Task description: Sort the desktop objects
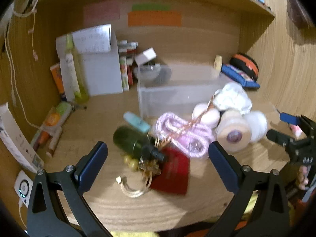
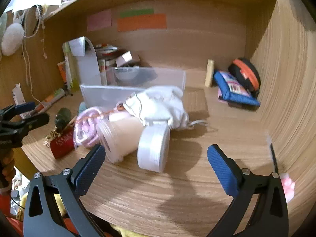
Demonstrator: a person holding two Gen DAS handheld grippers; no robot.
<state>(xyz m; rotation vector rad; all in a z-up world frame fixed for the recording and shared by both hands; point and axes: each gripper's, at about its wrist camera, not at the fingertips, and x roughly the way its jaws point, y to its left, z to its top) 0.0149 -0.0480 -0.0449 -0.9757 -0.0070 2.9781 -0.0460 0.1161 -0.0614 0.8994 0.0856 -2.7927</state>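
- The left hand-held gripper [image 1: 158, 154] is being held wide open and empty, with the green bottle [image 1: 134, 141] lying between its fingers, long axis crosswise.
- The right hand-held gripper [image 2: 156, 158] is likewise being held open and empty, nearer the white tape roll [image 2: 153, 150].
- The clear box [image 1: 177, 90] is standing behind the pile on the surface [image 1: 138, 207].

Both wrist cameras face the desk's back wall over spread jaws, sharing the clear plastic box [image 1: 177, 90] [image 2: 134, 86] beyond them.

Warm indoor light, soft shadows across the desk [image 2: 177, 187] — both fisheye views motion-blurred, edges bent and dark.
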